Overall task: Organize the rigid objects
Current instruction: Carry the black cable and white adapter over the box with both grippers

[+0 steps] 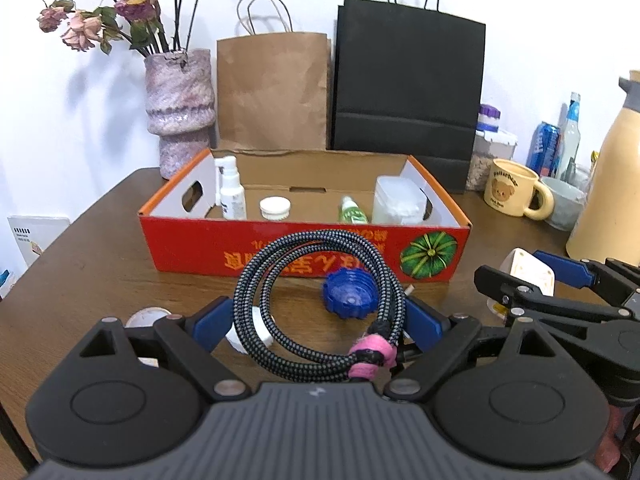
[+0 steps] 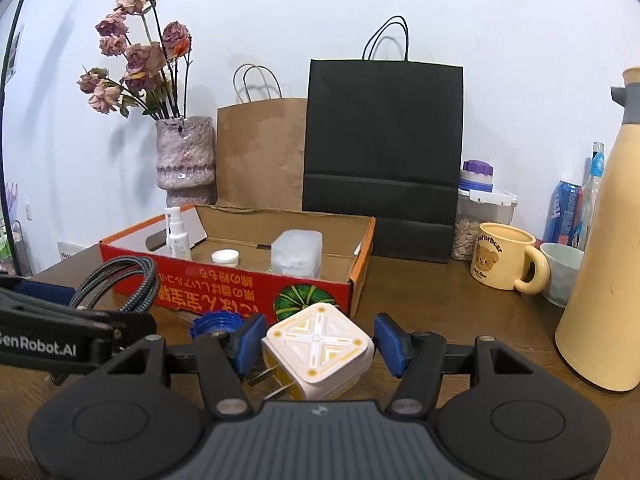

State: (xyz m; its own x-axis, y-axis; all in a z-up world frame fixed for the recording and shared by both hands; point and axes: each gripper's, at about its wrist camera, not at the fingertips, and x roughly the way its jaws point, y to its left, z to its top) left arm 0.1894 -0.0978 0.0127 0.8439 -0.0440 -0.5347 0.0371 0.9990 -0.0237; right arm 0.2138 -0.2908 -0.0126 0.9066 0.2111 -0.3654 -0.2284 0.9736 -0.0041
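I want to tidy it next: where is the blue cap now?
The blue cap lies on the table before the red box, seen through the coiled cable in the left wrist view.

Green bottle point(image 1: 353, 211) half hidden behind red box's front wall point(image 1: 280, 250).

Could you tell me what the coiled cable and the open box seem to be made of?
Coiled cable: likely a woven fabric sheath, matte; a black-and-grey braid pattern shows. Open box: corrugated cardboard, brown and raw inside, with a glossy-looking red print outside.
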